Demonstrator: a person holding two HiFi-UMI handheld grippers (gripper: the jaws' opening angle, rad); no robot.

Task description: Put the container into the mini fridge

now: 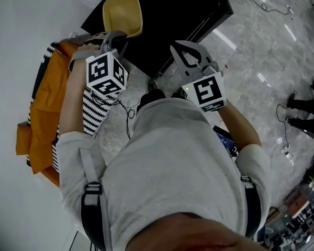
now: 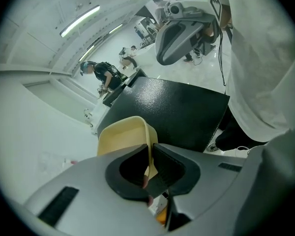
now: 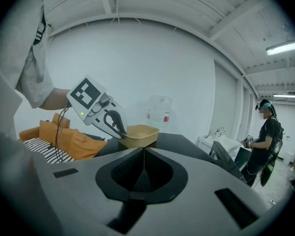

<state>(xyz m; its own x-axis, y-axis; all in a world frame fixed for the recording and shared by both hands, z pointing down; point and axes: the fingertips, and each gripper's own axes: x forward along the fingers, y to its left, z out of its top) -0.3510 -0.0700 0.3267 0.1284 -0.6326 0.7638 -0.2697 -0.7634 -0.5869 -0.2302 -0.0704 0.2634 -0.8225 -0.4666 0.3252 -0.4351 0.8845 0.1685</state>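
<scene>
A pale yellow container [image 1: 123, 13] stands on top of the black mini fridge [image 1: 170, 14], near its left corner. My left gripper [image 1: 116, 40] reaches over the container's near rim. In the left gripper view the pads of my left gripper [image 2: 151, 150] are pinched on the thin yellow wall of the container [image 2: 122, 134]. My right gripper [image 1: 181, 48] hovers over the fridge's near edge, to the right of the container and apart from it. Seen in its own view, my right gripper [image 3: 143, 152] has its jaws together with nothing between them, and the container [image 3: 140, 133] lies ahead on the fridge top [image 3: 184, 142].
An orange cloth [image 1: 42, 114] and striped fabric [image 1: 93, 114] lie on the left, beside the fridge. Marble floor [image 1: 251, 51] with cables stretches to the right. A person [image 3: 264, 136] stands far off on the right, and other people [image 2: 102, 73] are in the background.
</scene>
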